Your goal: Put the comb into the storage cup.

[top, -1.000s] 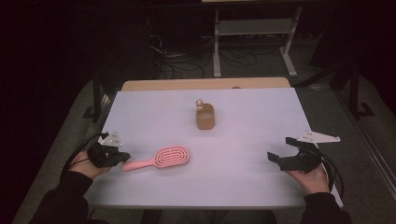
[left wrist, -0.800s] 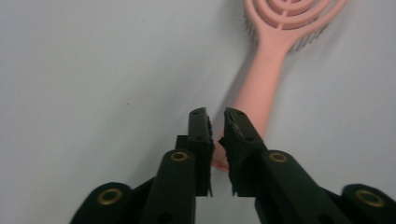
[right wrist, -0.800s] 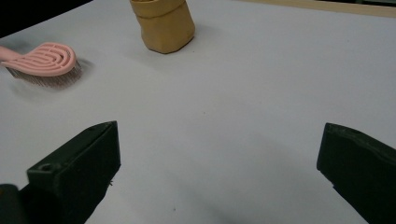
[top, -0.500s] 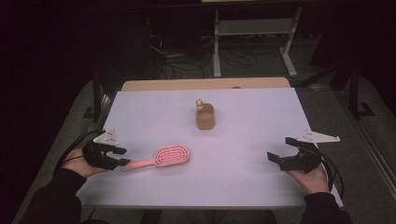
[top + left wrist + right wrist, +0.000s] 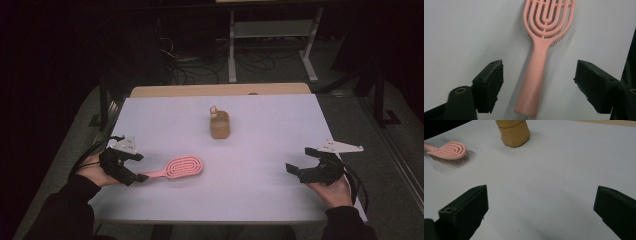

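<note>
A pink hairbrush (image 5: 179,168) lies flat on the white table top (image 5: 260,125), handle pointing left. My left gripper (image 5: 139,168) sits at the handle's end. Its jaws have just been opening, and in the left gripper view the handle (image 5: 534,82) lies between the two pads (image 5: 491,85) with a gap on each side, touching neither. A tan cup-like container (image 5: 219,126) stands upright at the table's middle back. At the front right my right gripper (image 5: 301,161) rests open on the table, nothing between its jaws (image 5: 541,195); the brush (image 5: 449,151) and container (image 5: 514,131) lie beyond it.
The white sheet covers a wooden table whose far edge (image 5: 220,90) shows behind it. A metal shelf frame (image 5: 270,40) and floor cables (image 5: 185,65) lie beyond in the dark. The table's front edge runs just ahead of both hands.
The left jaws have opened off the brush handle, which stays lying where it was. The left hand shifted slightly. The right hand and the container have kept still.
</note>
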The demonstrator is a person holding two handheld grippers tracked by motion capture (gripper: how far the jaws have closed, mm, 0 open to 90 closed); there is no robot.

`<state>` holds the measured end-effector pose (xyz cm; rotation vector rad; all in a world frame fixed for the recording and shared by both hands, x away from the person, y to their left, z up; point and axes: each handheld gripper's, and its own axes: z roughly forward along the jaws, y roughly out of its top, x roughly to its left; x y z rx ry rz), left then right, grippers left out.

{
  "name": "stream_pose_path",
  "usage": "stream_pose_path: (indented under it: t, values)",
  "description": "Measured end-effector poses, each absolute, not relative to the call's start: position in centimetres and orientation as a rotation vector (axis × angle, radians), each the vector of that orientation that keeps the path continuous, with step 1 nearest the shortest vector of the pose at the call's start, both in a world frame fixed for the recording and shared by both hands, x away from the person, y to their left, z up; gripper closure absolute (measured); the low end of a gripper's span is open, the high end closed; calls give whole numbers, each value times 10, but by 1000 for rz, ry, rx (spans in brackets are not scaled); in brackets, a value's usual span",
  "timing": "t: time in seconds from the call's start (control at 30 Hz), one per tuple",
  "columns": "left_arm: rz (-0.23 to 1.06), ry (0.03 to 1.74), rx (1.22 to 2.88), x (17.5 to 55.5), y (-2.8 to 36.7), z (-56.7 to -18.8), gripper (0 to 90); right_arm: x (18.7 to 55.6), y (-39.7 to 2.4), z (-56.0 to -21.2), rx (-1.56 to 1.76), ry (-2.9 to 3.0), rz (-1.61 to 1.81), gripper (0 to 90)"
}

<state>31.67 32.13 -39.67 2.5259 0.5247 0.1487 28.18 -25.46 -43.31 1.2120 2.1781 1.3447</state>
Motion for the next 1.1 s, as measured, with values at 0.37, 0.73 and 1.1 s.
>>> stream_pose_path:
  t: [0.37, 0.73, 1.1]
  values:
    - [177, 505, 2582, 329, 302, -413, 20, 282, -255, -433, 1208, 2179, 1346, 0]
    - [133, 480, 2629, 329, 292, -430, 0, 282, -255, -433, 1208, 2183, 1345, 0]
    - [96, 424, 2684, 331, 281, -443, 70, 282, -255, -434, 1208, 2189, 1341, 0]
